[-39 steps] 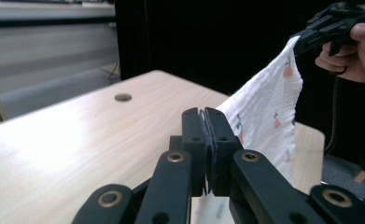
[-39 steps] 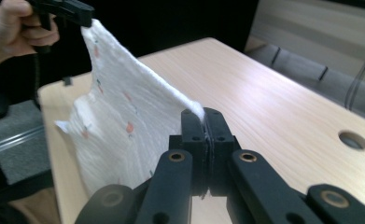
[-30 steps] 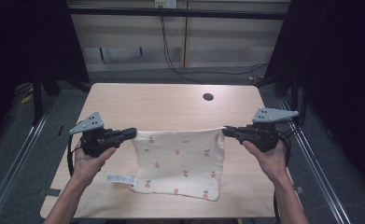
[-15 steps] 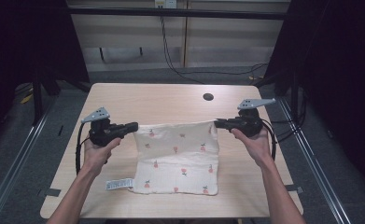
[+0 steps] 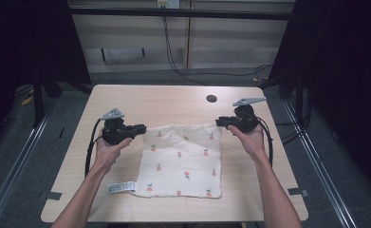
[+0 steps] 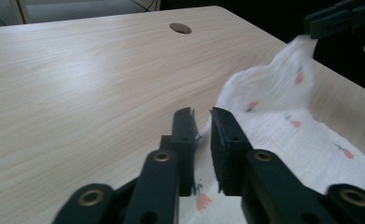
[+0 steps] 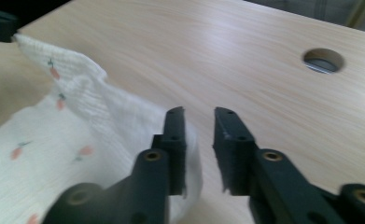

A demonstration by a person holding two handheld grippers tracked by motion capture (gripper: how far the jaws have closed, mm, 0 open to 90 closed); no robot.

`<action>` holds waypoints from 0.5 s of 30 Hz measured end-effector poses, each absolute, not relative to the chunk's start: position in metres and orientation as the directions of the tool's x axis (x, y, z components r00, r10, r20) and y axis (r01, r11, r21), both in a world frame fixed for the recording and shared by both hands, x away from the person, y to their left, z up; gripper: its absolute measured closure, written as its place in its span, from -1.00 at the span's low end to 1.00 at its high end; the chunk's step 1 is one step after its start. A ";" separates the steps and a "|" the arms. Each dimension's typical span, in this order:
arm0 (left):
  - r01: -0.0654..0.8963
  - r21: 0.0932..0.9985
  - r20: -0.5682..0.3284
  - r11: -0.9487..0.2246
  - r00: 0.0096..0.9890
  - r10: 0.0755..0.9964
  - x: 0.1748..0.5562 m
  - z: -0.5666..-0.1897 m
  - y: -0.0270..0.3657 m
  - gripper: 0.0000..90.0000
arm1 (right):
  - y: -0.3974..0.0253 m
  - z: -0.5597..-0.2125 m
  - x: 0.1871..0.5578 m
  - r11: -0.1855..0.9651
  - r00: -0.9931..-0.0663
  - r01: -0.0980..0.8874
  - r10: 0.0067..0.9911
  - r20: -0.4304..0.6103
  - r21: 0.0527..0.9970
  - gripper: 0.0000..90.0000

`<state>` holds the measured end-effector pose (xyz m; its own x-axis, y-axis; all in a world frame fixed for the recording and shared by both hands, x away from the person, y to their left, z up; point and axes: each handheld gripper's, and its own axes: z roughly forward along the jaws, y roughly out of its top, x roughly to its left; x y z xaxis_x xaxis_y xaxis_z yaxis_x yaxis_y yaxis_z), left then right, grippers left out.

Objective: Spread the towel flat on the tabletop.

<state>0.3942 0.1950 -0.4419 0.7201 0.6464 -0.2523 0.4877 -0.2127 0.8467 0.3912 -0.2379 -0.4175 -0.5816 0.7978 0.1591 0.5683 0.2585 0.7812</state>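
Observation:
A white cloth (image 5: 183, 161) printed with small red flowers lies spread on the wooden table (image 5: 173, 99). My left gripper (image 5: 143, 128) is at its far left corner and my right gripper (image 5: 218, 122) at its far right corner. In the left gripper view the jaws (image 6: 201, 112) stand slightly apart, with the cloth (image 6: 273, 93) edge right at the gap. The right gripper view shows its jaws (image 7: 199, 110) apart over bare wood, while the cloth (image 7: 77, 93) rests against the left jaw. The far edge of the cloth is still a little rumpled and raised between the two grippers.
A white care label (image 5: 121, 187) sticks out at the cloth's near left corner. A round cable hole (image 5: 211, 99) sits in the table toward the far right. Bare wood lies beyond the cloth. Metal rails and dark floor flank the table.
Both grippers have moved away from the person and dragged the cloth's far edge up the table. The cloth now lies flatter, and the jaws have parted at its corners.

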 end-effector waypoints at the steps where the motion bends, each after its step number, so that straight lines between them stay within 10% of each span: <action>1: 0.492 0.845 -0.258 -0.212 0.720 0.644 0.395 -0.442 0.196 0.61 | -0.237 -0.418 0.391 0.257 -0.554 0.564 0.822 0.128 0.785 0.44; 15: 0.493 0.845 -0.288 -0.208 0.746 0.601 0.361 -0.434 0.217 0.61 | -0.230 -0.425 0.333 0.320 -0.663 0.550 0.729 0.171 0.771 0.23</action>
